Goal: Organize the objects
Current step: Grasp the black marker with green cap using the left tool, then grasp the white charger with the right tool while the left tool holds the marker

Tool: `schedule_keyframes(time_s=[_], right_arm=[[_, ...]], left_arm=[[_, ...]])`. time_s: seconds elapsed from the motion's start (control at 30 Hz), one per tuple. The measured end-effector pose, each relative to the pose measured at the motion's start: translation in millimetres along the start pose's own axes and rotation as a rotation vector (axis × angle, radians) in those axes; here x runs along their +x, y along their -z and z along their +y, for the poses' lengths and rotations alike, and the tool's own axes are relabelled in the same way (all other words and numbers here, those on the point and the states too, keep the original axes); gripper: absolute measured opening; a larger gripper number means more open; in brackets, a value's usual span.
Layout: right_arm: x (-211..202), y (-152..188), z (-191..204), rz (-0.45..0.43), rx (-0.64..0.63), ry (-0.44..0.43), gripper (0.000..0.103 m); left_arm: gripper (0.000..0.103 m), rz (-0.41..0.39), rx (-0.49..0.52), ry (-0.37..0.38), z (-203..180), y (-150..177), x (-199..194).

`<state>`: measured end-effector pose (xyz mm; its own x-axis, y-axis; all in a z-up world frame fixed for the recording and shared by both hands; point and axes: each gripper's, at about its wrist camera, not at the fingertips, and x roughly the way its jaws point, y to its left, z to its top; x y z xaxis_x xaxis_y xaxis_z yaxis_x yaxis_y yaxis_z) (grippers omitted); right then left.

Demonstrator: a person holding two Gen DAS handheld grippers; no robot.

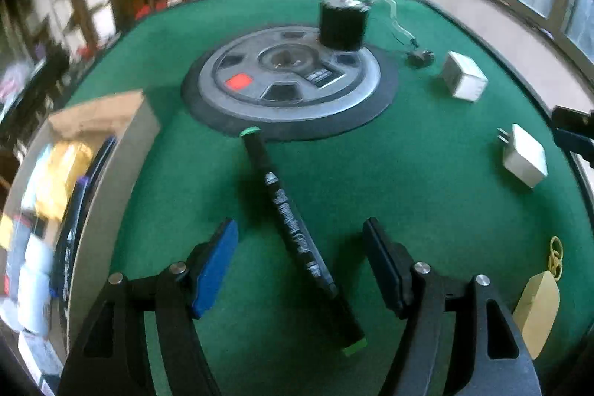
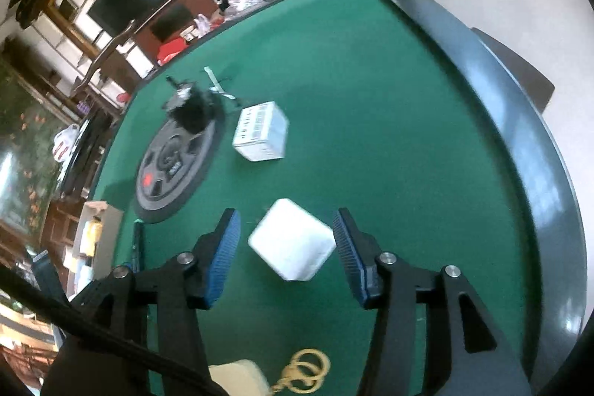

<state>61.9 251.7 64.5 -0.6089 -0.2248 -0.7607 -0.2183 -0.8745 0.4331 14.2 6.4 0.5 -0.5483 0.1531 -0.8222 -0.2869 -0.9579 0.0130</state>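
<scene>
Blue pads stand spread on my left hand-held gripper [image 1: 300, 262], and a black marker [image 1: 297, 240] with green ends lies slantwise on the felt between them, touching neither pad. My right hand-held gripper [image 2: 286, 253] is spread too, its pads on either side of a white charger block [image 2: 291, 240]; I cannot tell whether the right pad touches the block.

Only the left wrist view shows the charger's prongs [image 1: 503, 136] and the marker's full length; it also catches the tip of the right tool at its right edge. Only the right wrist view shows the grey raised rim [image 2: 519, 121] of the tabletop and the printed face of the white box [image 2: 261, 132] beyond the charger.

Taking the round grey disc [image 1: 289, 80] in the middle of the green tabletop [image 1: 408, 173] as landmark: the marker's far end touches its near edge, a black cylinder [image 1: 343, 23] stands on its far side, the white box lies to its right, and an open cardboard box [image 1: 85, 180] of sorted items sits to its left near the edge. A beige tag with yellow rings [image 2: 302, 373] lies nearest me. Bare felt lies open between charger and rim.

Both tools point steeply down at the felt.
</scene>
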Motion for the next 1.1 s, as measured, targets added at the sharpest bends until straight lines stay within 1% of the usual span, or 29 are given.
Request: schedule_keyframes(time_s=[0.03, 0.07, 0.1, 0.13, 0.17, 0.23, 0.3, 0.33, 0.4, 0.53, 0.57, 0.6, 0.63, 0.7, 0.83, 1.0, 1.1], right_arm=[[3, 0, -1, -0.001, -0.003, -0.002, 0.051], [2, 0, -2, -0.001, -0.010, -0.004, 0.053], [5, -1, 0, 0.002, -0.030, -0.002, 0.054], [14, 1, 9, 0.003, -0.050, 0.002, 0.055], [14, 3, 11, 0.006, -0.081, 0.011, 0.055], [21, 5, 20, 0.018, -0.159, 0.036, 0.055], [30, 8, 32, 0.042, -0.245, 0.053, 0.060], [34, 10, 36, 0.047, -0.289, 0.077, 0.064], [43, 14, 47, 0.055, -0.377, 0.135, 0.064], [62, 25, 56, 0.093, -0.496, 0.245, 0.064], [64, 27, 57, 0.087, -0.520, 0.273, 0.064], [64, 29, 58, 0.062, -0.532, 0.282, 0.064], [64, 29, 57, 0.062, -0.520, 0.282, 0.058], [59, 27, 53, 0.068, -0.462, 0.261, 0.058], [52, 30, 52, 0.074, -0.420, 0.236, 0.057], [31, 29, 56, 0.068, -0.337, 0.135, 0.057], [21, 30, 70, 0.062, -0.326, 0.082, 0.057]], left_arm=[[0.060, -0.008, 0.008, 0.005, -1, 1, -1], [0.047, -0.013, 0.020, 0.019, -2, 2, -3], [0.024, -0.021, 0.042, 0.024, -5, 2, -7], [0.017, -0.017, 0.059, 0.032, -6, 3, -9], [0.012, -0.010, 0.063, 0.041, -6, 3, -10], [0.011, 0.000, 0.067, 0.064, -4, 4, -14], [0.011, 0.005, 0.058, 0.081, -2, 6, -17], [0.011, 0.008, 0.052, 0.095, -4, 5, -14], [0.011, 0.008, 0.042, 0.115, 0, 7, -18], [0.011, -0.003, 0.028, 0.131, 5, 8, -23], [0.011, -0.009, 0.022, 0.134, 7, 8, -24], [0.011, -0.013, 0.017, 0.139, 9, 8, -26], [0.011, -0.017, 0.011, 0.143, 11, 9, -29], [0.011, -0.024, 0.002, 0.154, 16, 9, -33], [0.011, -0.057, -0.018, 0.174, 26, 12, -47], [0.012, -0.112, -0.055, 0.186, 46, 15, -70], [0.012, -0.146, -0.095, 0.177, 68, 19, -87]])
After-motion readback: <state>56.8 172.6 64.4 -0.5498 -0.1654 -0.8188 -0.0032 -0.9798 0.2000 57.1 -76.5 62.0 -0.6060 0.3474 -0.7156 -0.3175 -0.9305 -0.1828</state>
